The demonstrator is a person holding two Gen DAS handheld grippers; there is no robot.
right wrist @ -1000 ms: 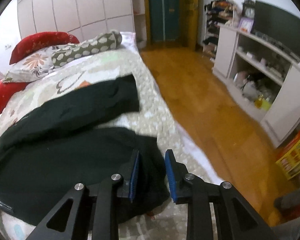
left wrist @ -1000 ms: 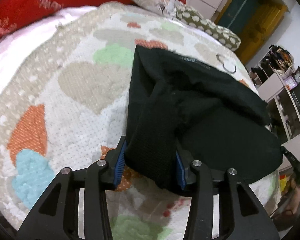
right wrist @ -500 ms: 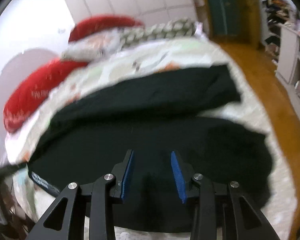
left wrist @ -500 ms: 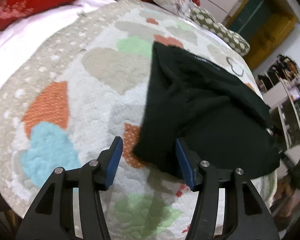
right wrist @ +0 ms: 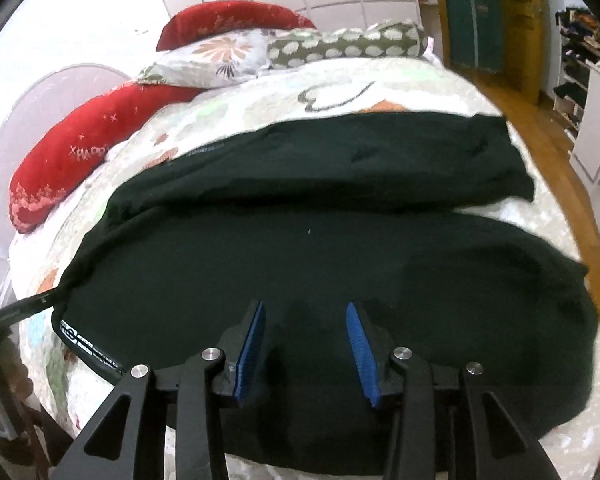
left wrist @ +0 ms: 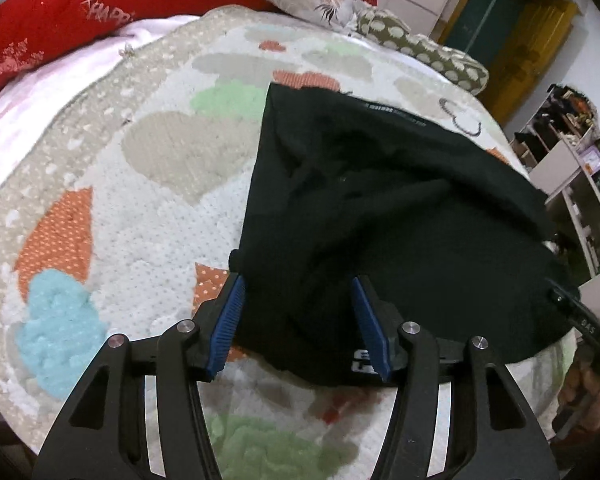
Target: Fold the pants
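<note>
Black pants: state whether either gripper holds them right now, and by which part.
Nothing is held. The left gripper and right gripper both have fingers spread open over the black pants, which lie on the bedspread.

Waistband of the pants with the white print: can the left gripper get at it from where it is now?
Probably yes. The left gripper is open over the black pants, and the printed waistband lies just by its right finger, with nothing over it.

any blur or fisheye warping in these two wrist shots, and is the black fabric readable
Left wrist view: strong fisheye curve, dark corners, black pants nearly featureless, folds faint. Right wrist view: slight softness toward the edges, pants one dark mass, patterned bed quilt bright, red pillow sharp.
</note>
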